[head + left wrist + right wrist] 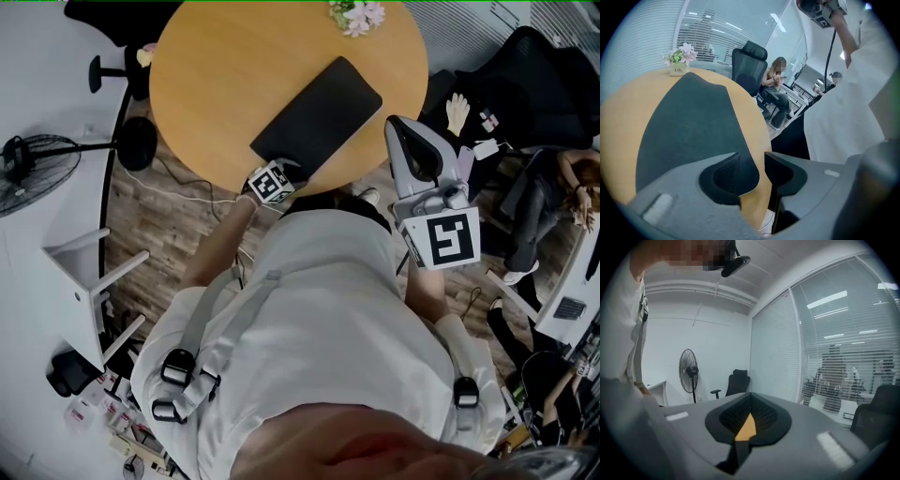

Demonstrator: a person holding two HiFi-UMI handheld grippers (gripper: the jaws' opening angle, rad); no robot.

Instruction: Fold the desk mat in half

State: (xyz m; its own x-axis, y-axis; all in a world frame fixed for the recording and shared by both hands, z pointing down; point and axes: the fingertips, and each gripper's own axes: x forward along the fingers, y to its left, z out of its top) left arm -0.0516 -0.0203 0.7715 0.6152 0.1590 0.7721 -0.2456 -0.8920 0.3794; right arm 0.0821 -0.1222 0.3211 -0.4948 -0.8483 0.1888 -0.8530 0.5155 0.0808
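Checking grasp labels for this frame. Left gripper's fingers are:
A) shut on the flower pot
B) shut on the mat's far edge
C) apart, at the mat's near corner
C: the left gripper view shows the left gripper with its fingers apart. The desk mat corner lies unpinched on the table below them, and the flower pot stands at the far edge.

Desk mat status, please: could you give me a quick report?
Left gripper open over mat corner, not gripping. Right gripper shut, empty, off the table. Mat flat on table. Flowers clear of it.
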